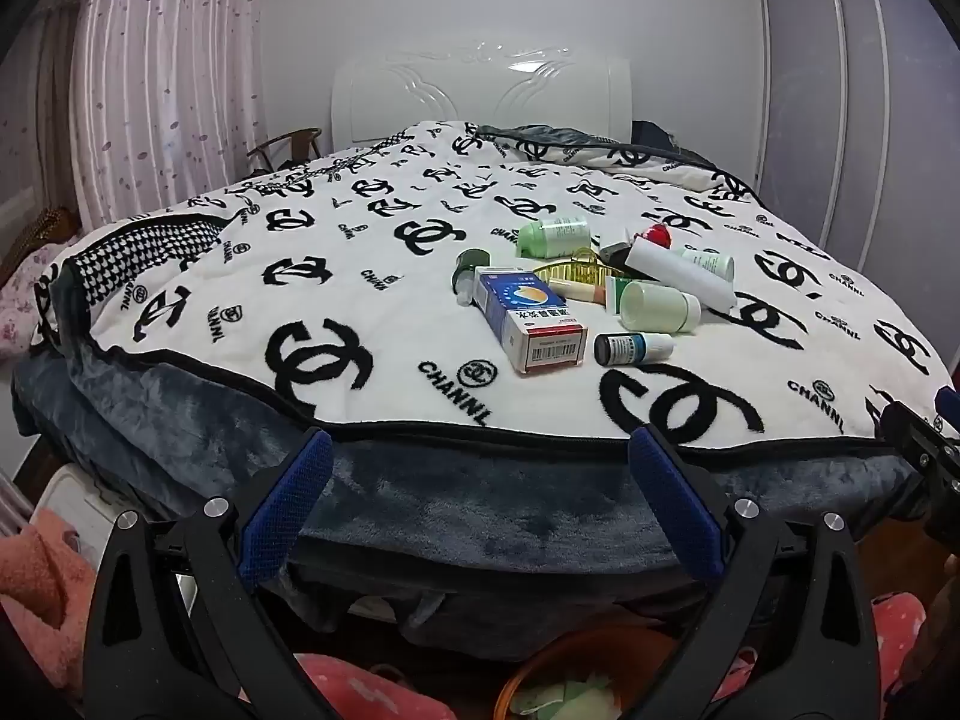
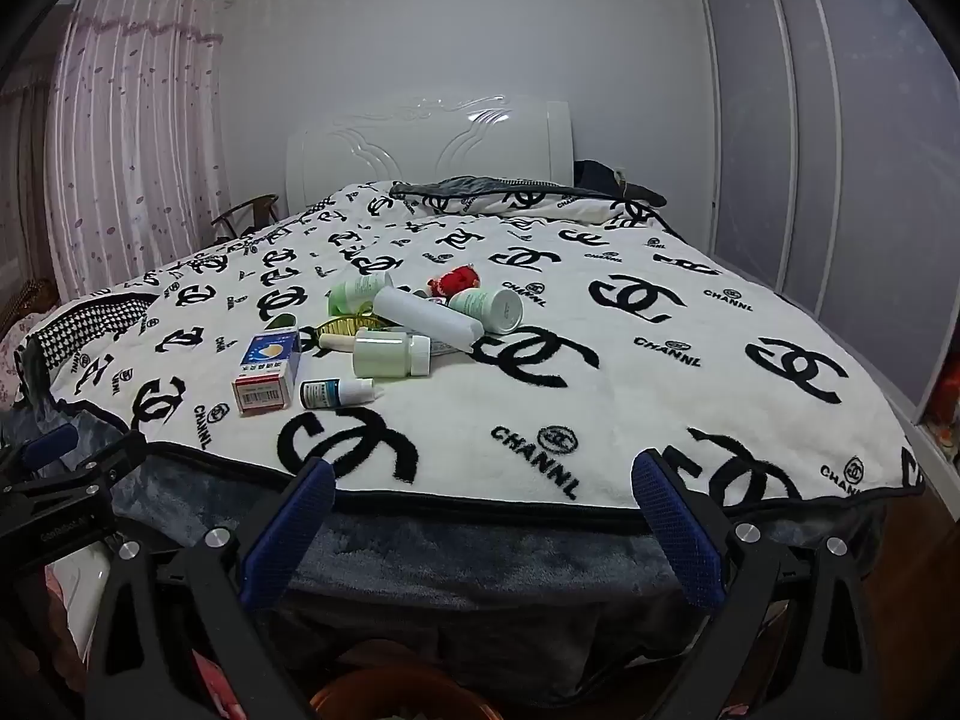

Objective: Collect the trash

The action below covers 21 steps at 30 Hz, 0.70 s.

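A heap of trash lies on the white and black blanket [image 1: 360, 300] of a bed. It holds a blue and white medicine box [image 1: 531, 321] [image 2: 270, 372], a small dropper bottle [image 1: 630, 349] [image 2: 336, 393], pale green jars [image 1: 657, 306] [image 2: 390, 353], a white tube [image 1: 678, 273] [image 2: 429, 315], a yellow hair clip [image 1: 570, 267] and a small red item [image 2: 456, 281]. My left gripper [image 1: 480, 450] hovers open at the bed's near edge, short of the heap. My right gripper [image 2: 483, 480] is open too, with nothing between its fingers.
An orange bin [image 1: 570, 684] [image 2: 408, 696] with paper scraps sits on the floor below the grippers. A white headboard [image 1: 480, 90] stands at the far end, curtains [image 1: 168, 72] at left, wardrobe doors [image 2: 840, 150] at right. A wooden chair [image 1: 288, 147] stands beside the bed.
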{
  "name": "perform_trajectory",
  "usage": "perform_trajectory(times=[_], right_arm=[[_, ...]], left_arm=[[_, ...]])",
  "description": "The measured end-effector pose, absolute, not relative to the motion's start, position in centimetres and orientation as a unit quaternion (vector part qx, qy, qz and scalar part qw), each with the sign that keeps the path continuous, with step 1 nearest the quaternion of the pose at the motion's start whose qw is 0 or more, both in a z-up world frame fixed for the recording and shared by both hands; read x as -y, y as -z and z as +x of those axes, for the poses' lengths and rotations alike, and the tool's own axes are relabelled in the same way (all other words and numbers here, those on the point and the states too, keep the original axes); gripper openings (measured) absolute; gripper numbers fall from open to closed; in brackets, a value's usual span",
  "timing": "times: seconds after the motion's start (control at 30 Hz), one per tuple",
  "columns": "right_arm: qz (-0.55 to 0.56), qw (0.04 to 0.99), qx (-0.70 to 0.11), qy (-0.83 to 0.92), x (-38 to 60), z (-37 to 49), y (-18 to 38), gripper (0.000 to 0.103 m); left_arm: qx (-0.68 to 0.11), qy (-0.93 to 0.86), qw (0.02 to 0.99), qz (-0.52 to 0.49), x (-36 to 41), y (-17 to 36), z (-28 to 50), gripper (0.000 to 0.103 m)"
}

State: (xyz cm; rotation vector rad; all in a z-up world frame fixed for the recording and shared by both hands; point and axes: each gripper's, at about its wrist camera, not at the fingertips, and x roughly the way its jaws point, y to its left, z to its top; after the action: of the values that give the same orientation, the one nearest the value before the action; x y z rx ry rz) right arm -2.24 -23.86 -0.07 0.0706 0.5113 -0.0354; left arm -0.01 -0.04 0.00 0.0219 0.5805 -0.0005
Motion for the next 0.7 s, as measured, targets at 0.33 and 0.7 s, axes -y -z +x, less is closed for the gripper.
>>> perform_trajectory(times=[0.33,0.7], right_arm=[[0.035,0.966,-0.254,0.018,23.97,-2.32,0.02,0.098],[0.036,0.966,-0.254,0.017,24.04,-2.37,-0.03,0.098]], left_arm=[[-0.288,0.002,0.958,0.007,-0.01,-0.01,0.00,0.096],[-0.288,0.001,0.958,0.008,0.00,-0.01,0.00,0.096]])
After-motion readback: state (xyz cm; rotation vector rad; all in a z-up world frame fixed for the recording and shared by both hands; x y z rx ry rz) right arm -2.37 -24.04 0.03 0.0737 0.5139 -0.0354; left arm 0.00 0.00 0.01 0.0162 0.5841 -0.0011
